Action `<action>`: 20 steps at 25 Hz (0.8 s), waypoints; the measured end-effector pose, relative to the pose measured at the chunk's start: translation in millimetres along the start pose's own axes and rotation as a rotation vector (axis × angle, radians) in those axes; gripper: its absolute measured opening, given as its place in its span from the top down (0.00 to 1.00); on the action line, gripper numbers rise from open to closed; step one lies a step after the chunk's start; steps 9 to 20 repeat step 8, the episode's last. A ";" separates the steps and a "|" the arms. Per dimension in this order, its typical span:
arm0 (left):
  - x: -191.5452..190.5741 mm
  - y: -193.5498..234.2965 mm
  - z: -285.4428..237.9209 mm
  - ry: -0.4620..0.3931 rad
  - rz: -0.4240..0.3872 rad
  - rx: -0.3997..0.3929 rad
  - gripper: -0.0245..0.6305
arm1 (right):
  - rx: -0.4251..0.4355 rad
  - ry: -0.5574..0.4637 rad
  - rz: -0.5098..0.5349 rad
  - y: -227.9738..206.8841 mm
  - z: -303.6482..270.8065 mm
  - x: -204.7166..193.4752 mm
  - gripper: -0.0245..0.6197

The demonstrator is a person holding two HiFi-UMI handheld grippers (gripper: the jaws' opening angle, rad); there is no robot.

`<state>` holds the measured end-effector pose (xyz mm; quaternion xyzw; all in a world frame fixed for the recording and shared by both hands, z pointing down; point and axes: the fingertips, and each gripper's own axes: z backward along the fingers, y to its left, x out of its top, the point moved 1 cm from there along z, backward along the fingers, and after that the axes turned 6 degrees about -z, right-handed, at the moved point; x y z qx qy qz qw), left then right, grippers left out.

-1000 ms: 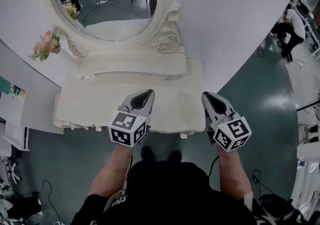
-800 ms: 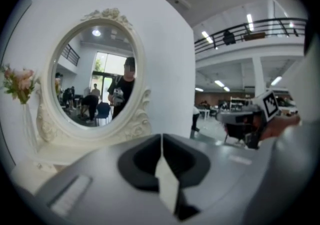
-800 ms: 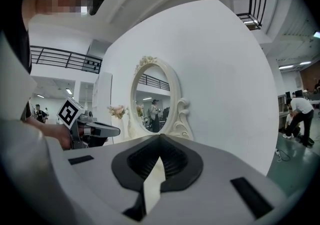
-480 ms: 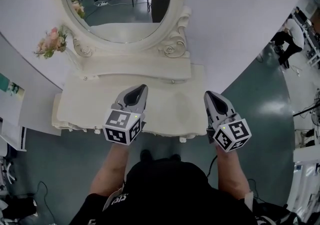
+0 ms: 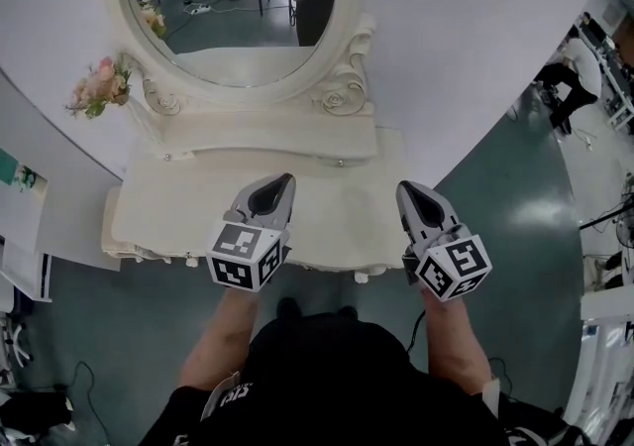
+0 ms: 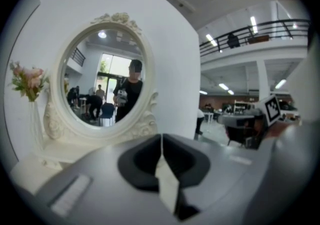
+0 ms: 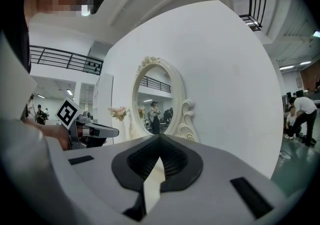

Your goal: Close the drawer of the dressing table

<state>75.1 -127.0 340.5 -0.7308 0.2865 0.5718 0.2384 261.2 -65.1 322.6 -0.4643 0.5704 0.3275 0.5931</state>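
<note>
While only the head view shows the cream carved surface [image 5: 337, 211] and its drawer front [image 5: 327, 261] at the near edge, my 2 gripper views show the grey left tool [image 6: 161, 136] and right tool [image 7: 160, 136] pressed together on nothing, ribbed dark pads [image 7: 175, 161] meeting.

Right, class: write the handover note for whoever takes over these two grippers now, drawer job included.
Left gripper: shut, empty, over the table front.
Right gripper: shut, empty, at the table's right front corner.
Drawer: none sticks out past the front edge; it looks closed, though it is seen only from above.
Left to do: check the front and push the drawer in if ajar.
</note>
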 end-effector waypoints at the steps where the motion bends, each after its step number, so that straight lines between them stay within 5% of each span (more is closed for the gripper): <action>1: -4.1 0.6 1.1 0.008 0.004 0.004 0.94 | 0.003 0.002 -0.001 0.1 -0.7 -0.8 0.97; 20: -15.5 6.9 -0.1 0.025 0.026 0.020 0.94 | 0.027 0.005 0.017 5.3 -0.2 -1.8 0.97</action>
